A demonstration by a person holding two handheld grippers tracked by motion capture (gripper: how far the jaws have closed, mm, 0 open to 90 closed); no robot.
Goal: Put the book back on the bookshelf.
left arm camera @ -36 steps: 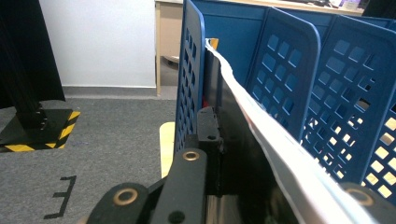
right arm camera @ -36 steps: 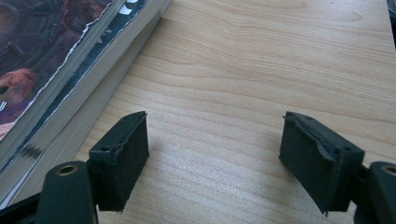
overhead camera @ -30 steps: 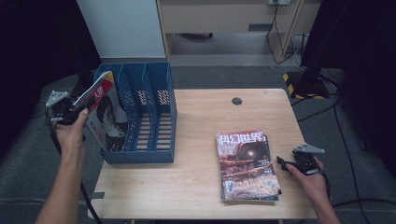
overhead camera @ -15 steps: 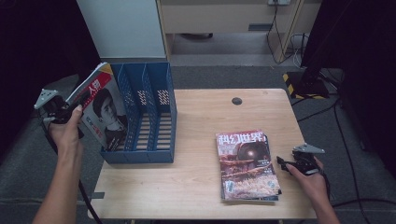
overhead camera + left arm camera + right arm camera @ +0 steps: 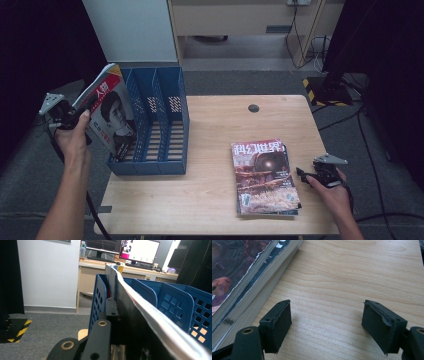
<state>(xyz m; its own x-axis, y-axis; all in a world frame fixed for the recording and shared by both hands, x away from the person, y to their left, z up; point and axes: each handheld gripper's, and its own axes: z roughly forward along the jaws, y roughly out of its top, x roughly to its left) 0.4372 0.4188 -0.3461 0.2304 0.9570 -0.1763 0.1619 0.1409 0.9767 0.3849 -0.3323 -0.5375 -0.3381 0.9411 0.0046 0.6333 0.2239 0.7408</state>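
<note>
Left tool (image 5: 75, 112) pinching magazine (image 5: 111, 117) — tilted over blue rack's (image 5: 160, 120) left slot, right tool (image 5: 305, 176) spread beside stack (image 5: 265, 177)

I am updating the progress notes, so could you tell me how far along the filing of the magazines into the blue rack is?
Done: nothing clearly filed; two compartments of the blue rack look empty. In hand: the left gripper is shut on a portrait-cover magazine, tilted, its lower end in the leftmost compartment. Left: seating it, then the stack of magazines flat on the table, beside which the right gripper waits open.
</note>
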